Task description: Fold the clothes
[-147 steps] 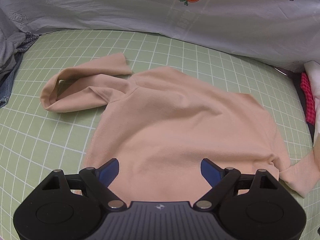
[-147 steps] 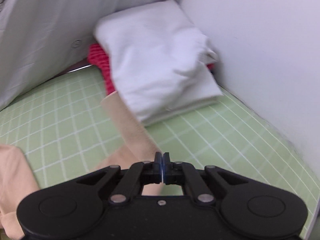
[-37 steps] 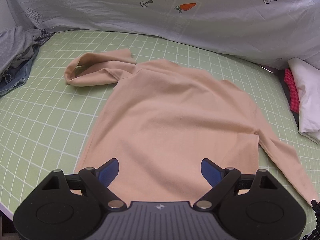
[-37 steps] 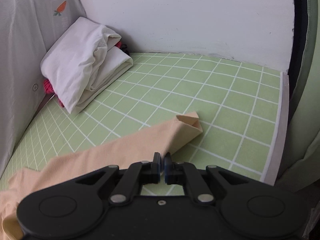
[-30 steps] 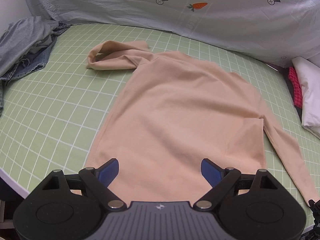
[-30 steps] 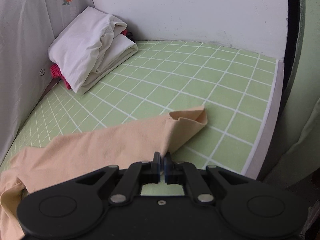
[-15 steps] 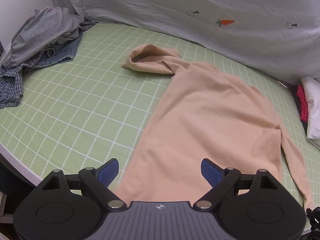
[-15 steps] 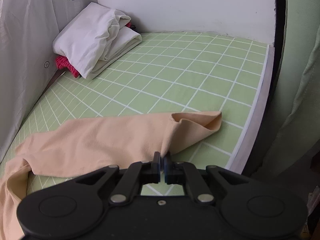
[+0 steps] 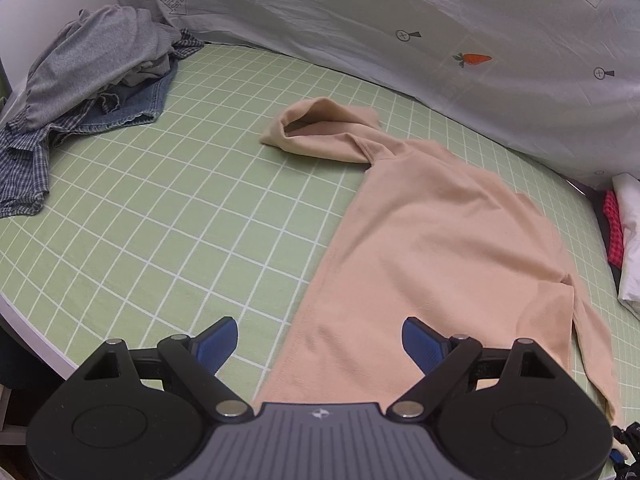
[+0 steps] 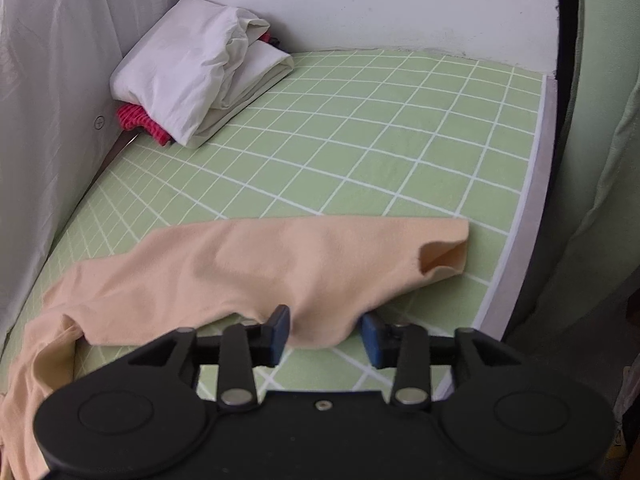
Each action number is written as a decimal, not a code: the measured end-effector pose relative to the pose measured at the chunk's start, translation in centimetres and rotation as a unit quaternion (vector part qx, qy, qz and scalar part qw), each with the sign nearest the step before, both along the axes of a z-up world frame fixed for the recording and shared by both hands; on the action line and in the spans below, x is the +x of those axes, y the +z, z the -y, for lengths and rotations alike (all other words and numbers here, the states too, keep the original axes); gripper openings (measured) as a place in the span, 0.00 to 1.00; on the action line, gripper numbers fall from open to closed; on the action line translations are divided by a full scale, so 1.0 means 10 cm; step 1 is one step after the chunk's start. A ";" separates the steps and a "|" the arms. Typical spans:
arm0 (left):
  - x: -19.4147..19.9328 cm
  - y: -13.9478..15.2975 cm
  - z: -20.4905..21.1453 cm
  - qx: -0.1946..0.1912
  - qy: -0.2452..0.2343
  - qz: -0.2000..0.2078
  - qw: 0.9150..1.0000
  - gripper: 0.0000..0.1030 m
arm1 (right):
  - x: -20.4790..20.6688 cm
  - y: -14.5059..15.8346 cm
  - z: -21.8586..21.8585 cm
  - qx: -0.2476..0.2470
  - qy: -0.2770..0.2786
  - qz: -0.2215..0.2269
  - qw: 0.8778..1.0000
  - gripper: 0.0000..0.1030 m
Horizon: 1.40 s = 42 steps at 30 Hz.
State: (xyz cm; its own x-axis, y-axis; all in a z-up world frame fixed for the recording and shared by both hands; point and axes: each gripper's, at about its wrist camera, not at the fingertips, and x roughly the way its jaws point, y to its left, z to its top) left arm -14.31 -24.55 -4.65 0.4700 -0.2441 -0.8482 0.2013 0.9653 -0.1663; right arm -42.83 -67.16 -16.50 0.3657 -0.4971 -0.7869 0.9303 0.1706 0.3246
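A peach long-sleeved top (image 9: 432, 248) lies spread on the green grid mat (image 9: 168, 208). Its far sleeve (image 9: 320, 132) is doubled over near the back sheet. My left gripper (image 9: 320, 344) hovers open over the top's near hem, with nothing between its pads. In the right wrist view the other sleeve (image 10: 280, 264) stretches across the mat, its cuff (image 10: 444, 256) near the mat's right edge. My right gripper (image 10: 324, 336) is opening; a fold of that sleeve lies between the jaws, and the pads stand clear of it.
A pile of grey, denim and checked clothes (image 9: 88, 92) sits at the mat's far left. Folded white cloth (image 10: 200, 68) over a red garment (image 10: 140, 120) lies in the far right corner. A grey printed sheet (image 9: 400, 32) hangs behind. The mat's edge (image 10: 520, 240) runs close on the right.
My right gripper, shut on the sleeve before, has opened and the sleeve has dropped flat, its cuff nearer the mat's edge. The left gripper has slid left along the hem, staying open.
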 end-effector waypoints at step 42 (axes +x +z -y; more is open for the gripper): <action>1.13 -0.25 1.05 0.032 0.061 -0.032 0.997 0.88 | 3.68 0.09 0.46 -0.155 0.478 -0.039 0.863 0.74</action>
State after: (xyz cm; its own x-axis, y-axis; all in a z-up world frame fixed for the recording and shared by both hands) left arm -3.03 -35.09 -7.18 0.4375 -0.1330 -0.8893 0.0725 0.9910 -0.1126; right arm -6.06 -71.72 -15.56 0.6775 -0.1889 -0.7108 0.3325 0.9407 0.0670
